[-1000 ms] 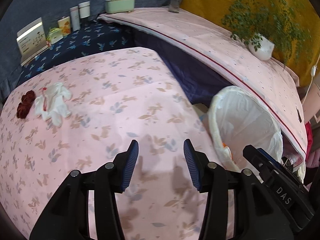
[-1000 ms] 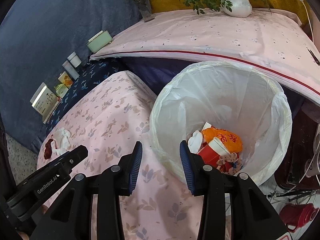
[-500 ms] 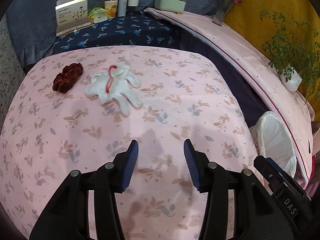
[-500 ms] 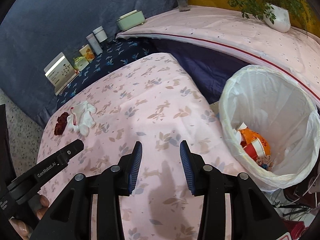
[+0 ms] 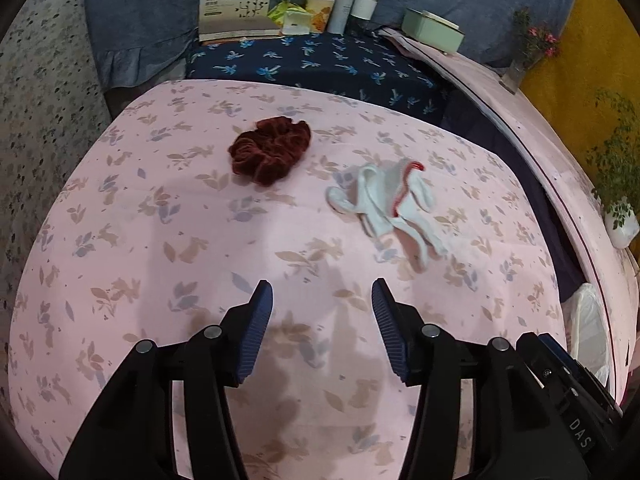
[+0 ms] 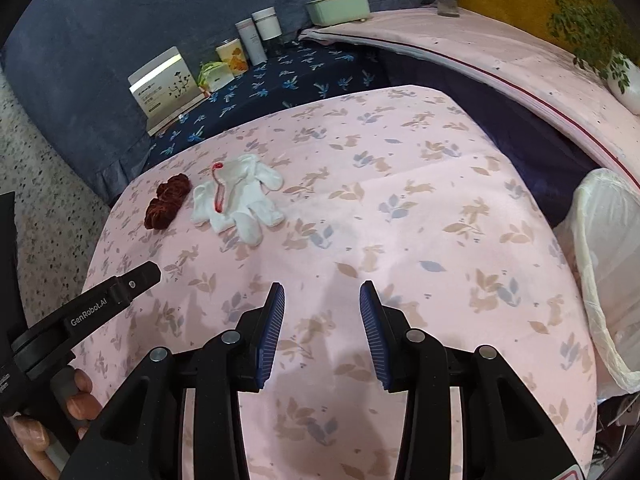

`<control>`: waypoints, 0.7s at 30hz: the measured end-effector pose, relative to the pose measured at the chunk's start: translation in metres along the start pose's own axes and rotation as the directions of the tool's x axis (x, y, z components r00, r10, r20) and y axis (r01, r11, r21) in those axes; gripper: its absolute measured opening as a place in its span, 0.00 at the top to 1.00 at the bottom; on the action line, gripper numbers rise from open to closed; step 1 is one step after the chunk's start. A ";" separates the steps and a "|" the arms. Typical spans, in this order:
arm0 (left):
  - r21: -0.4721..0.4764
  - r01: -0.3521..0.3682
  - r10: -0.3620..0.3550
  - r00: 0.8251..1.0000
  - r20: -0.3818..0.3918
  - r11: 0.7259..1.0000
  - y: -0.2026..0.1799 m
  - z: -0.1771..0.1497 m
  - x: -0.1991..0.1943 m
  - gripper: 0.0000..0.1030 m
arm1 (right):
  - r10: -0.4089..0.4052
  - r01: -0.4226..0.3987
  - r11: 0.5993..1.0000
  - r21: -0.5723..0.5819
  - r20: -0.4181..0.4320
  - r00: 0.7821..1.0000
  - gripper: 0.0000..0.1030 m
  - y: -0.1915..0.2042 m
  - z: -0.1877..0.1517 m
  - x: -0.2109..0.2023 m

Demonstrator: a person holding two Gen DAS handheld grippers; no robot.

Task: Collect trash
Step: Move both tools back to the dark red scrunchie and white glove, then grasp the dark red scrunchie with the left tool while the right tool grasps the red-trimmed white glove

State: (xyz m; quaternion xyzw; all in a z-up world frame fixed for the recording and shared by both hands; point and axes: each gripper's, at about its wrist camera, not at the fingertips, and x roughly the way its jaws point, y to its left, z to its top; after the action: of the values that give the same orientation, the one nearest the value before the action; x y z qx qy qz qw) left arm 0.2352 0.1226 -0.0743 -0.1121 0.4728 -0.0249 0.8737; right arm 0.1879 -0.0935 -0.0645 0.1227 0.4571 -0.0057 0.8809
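A white glove with a red trim (image 5: 390, 200) lies on the pink flowered table cloth (image 5: 160, 240), next to a dark red scrunchie (image 5: 270, 150). Both also show in the right wrist view: the glove (image 6: 236, 196) and the scrunchie (image 6: 166, 200). My left gripper (image 5: 322, 292) is open and empty, hovering over the cloth short of both items. My right gripper (image 6: 322, 292) is open and empty over the middle of the cloth. A bin lined with a white bag (image 6: 604, 260) stands at the table's right edge.
A dark blue flowered surface (image 5: 320, 64) behind the table holds a white box (image 5: 236, 8), tins and bottles (image 5: 352, 8) and a pale green box (image 5: 432, 34). A pink-covered ledge (image 6: 500, 60) with a potted plant (image 5: 618, 208) runs along the right.
Both grippers have swung left, away from the bin and toward the glove and scrunchie, which now lie closer and more central in the left wrist view. Both stay open.
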 end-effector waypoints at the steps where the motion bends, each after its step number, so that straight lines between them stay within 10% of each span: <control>1: -0.009 -0.007 0.007 1.000 0.002 1.000 0.007 0.004 0.002 0.52 | 0.005 -0.005 1.000 -0.013 -0.006 1.000 0.62 0.008 0.002 0.005; 21: -0.068 -0.048 0.048 0.999 -0.010 0.997 0.056 0.099 0.070 0.42 | 0.063 -0.067 0.995 -0.072 -0.057 0.996 0.53 0.094 0.064 0.104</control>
State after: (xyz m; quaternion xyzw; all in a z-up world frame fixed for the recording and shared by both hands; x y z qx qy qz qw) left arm 0.3524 0.1834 -0.0914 -0.1302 0.4795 0.0118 0.8677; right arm 0.3111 -0.0053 -0.0935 0.1051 0.4767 0.0433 0.8717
